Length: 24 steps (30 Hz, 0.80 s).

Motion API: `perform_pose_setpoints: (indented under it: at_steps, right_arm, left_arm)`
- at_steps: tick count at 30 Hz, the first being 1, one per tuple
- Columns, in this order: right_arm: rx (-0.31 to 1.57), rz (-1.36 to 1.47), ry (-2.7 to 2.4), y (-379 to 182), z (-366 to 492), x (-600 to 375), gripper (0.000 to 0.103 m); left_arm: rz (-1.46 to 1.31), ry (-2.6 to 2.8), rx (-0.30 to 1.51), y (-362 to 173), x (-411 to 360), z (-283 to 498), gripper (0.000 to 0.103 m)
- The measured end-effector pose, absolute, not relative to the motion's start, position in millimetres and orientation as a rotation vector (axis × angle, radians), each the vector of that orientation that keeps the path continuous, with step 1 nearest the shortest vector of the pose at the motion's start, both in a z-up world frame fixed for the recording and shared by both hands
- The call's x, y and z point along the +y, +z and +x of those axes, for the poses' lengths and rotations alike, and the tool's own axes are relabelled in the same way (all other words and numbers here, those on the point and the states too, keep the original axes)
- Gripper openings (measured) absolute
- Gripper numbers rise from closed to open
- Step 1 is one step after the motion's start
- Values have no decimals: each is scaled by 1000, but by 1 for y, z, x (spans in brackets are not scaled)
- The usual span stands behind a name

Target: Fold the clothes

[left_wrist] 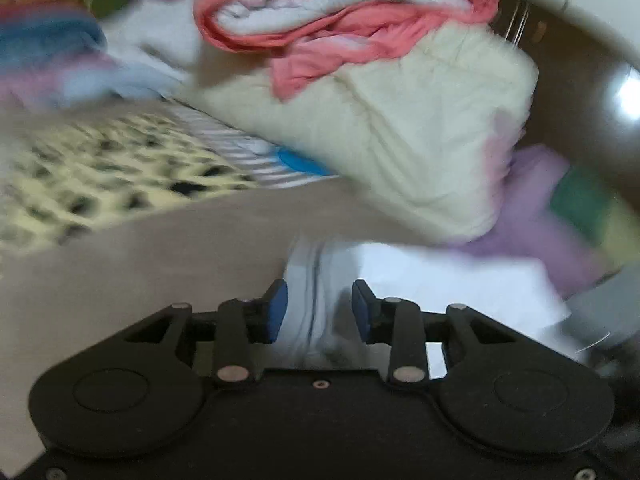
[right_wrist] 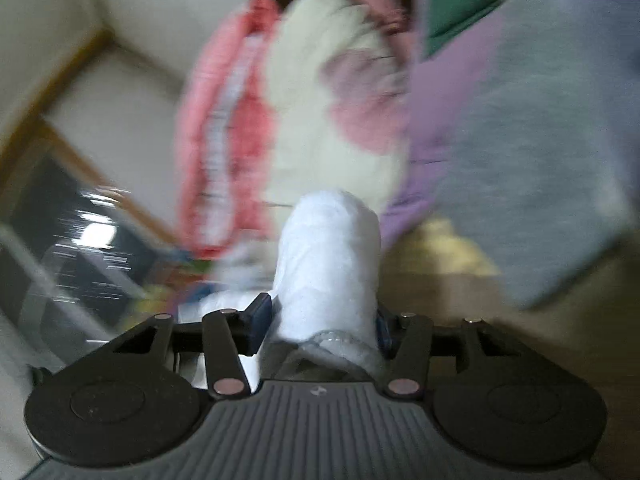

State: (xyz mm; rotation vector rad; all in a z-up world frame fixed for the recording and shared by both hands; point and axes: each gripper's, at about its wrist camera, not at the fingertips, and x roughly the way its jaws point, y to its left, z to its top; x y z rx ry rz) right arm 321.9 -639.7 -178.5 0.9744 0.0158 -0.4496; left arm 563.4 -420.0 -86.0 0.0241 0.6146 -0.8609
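Both views are motion-blurred. In the left wrist view my left gripper [left_wrist: 319, 307] has its blue pads [left_wrist: 278, 312] closed on a bunched edge of a white garment [left_wrist: 440, 276] that lies on the brown table [left_wrist: 140, 280]. In the right wrist view my right gripper [right_wrist: 320, 322] is closed on a thick fold of the same white garment [right_wrist: 328, 256], which stands up between the fingers. Ahead lies a heap of clothes: a cream piece [left_wrist: 400, 132], a coral-pink piece [left_wrist: 340, 32] and a purple piece [left_wrist: 532, 216]. The heap also shows in the right wrist view [right_wrist: 320, 120].
A yellow cloth with black spots [left_wrist: 100, 184] and a striped piece [left_wrist: 248, 152] lie at the left of the table. Blue and pink clothes [left_wrist: 52, 60] are at the far left. A grey garment [right_wrist: 540, 140] and a green piece [right_wrist: 460, 4] are at the right.
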Motion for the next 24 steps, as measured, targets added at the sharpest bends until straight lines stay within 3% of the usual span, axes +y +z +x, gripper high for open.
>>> perform_pose_setpoints:
  at_steps: [4, 10, 13, 14, 21, 22, 24]
  right_arm:
    - [-41, 845, -572, -161, 309, -623, 55]
    - [-102, 653, -432, -140, 316, -604, 55]
    - [88, 766, -348, -152, 342, -617, 66]
    - [183, 803, -347, -161, 353, -622, 64]
    - [161, 845, -348, -167, 349, -628, 57]
    - [148, 834, -353, -164, 348, -626, 57]
    - [150, 808, -362, -157, 345, -622, 59]
  left_arm:
    - [29, -870, 485, -78, -411, 536, 33]
    - [28, -960, 490, -86, -435, 516, 33]
    - [108, -954, 578, -105, -453, 515, 38]
    - [149, -940, 574, -108, -458, 513, 39]
    - [175, -902, 600, -100, -464, 507, 39]
    - [155, -897, 602, -97, -459, 505, 41]
    - [108, -894, 605, -89, -449, 503, 57]
